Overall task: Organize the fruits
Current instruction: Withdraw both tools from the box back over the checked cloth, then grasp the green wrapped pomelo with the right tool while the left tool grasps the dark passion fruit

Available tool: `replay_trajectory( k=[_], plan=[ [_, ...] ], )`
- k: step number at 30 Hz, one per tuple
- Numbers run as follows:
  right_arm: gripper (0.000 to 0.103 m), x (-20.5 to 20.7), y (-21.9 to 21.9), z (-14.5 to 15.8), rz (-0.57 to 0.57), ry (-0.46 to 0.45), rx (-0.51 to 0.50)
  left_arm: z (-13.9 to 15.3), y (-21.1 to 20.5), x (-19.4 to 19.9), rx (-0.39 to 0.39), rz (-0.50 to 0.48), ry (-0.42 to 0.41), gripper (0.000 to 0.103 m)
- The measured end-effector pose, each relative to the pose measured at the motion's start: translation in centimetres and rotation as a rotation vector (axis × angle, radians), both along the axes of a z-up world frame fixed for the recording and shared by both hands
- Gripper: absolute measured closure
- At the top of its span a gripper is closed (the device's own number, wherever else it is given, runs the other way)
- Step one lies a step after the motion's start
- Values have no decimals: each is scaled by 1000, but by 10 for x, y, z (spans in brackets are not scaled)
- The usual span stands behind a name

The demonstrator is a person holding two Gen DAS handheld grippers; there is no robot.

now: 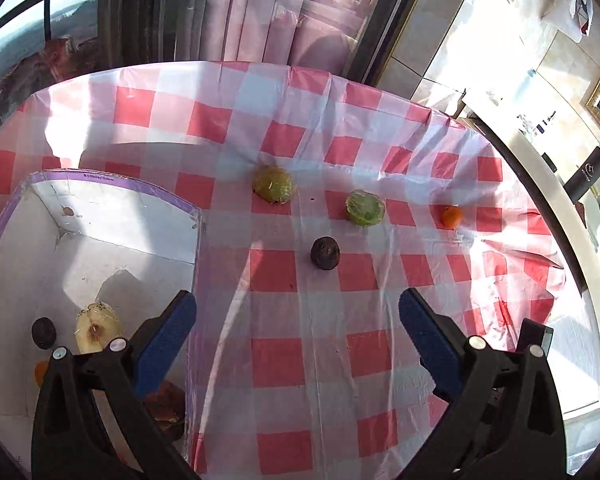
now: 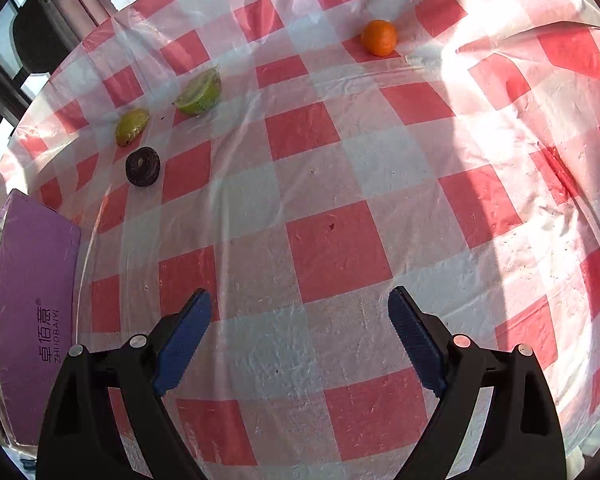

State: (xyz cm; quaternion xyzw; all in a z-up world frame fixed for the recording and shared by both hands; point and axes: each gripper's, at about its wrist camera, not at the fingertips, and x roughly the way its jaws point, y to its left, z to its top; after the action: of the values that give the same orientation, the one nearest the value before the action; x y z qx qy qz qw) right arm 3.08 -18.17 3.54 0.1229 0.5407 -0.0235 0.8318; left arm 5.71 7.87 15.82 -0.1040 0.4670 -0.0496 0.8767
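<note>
On the red-and-white checked tablecloth point(image 1: 276, 360) lie a yellow-green fruit half point(image 1: 273, 185) point(image 2: 131, 126), a green fruit half point(image 1: 365, 208) point(image 2: 199, 92), a dark purple fruit point(image 1: 325, 253) point(image 2: 142, 166) and a small orange point(image 1: 451, 216) point(image 2: 379, 37). A white box with a purple rim point(image 1: 112, 178) point(image 2: 32, 280) at the left holds a pale fruit half point(image 1: 98, 330), a dark fruit point(image 1: 43, 332), an orange piece point(image 1: 41, 372) and a brown fruit point(image 1: 166, 404). My left gripper point(image 1: 298, 312) is open and empty beside the box. My right gripper point(image 2: 299, 308) is open and empty above the cloth.
The table's far edge meets curtains point(image 1: 284, 12) and a window point(image 1: 32, 12). A counter with bottles and a dark flask point(image 1: 588, 172) stands to the right. The cloth is wrinkled at its right side point(image 2: 556, 168).
</note>
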Motion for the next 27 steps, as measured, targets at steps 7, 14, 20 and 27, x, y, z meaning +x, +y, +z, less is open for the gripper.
replay_trajectory(
  k=[7,14,20,27],
  plan=[
    [16,45,-32,-19,142,-40,-54,-85,-54,38,81,35,116,2],
    [16,116,9,-24,446,-136,-101,-128,-76,59,243,39,94,2],
    [16,177,63,-26,641,-210,-115,-137,-87,68,276,22,73,2],
    [21,221,103,-30,785,-253,-134,-144,-85,86,237,35,87,10]
  ],
)
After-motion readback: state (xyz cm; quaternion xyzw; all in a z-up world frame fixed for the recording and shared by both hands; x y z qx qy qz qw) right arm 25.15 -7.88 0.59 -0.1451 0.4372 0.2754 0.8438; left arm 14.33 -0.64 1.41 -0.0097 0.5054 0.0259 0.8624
